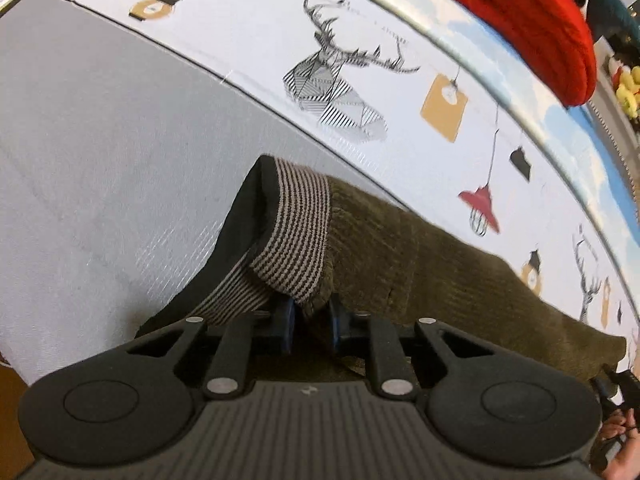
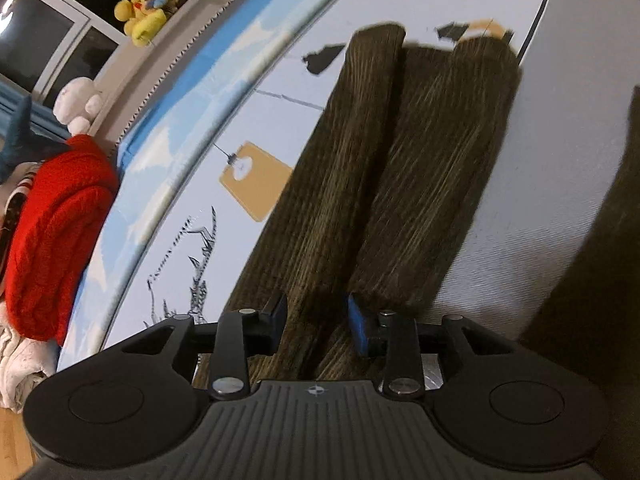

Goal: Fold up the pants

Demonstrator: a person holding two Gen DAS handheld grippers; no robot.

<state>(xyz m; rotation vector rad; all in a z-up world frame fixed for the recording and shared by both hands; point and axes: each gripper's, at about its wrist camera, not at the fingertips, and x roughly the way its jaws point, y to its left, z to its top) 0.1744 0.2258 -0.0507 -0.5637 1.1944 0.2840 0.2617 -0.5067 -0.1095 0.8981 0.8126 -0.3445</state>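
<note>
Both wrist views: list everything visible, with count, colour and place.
pants: one, olive-brown corduroy, on the bed
waistband: one, striped tan and black, at the left gripper
sheet: one, grey and white with deer and lamp prints, under the pants
red knit: one, at the bed edge
plush toy: one, yellow, on the ledge
left gripper: black, shut on the waistband
right gripper: black, jaws either side of a pants leg
</note>
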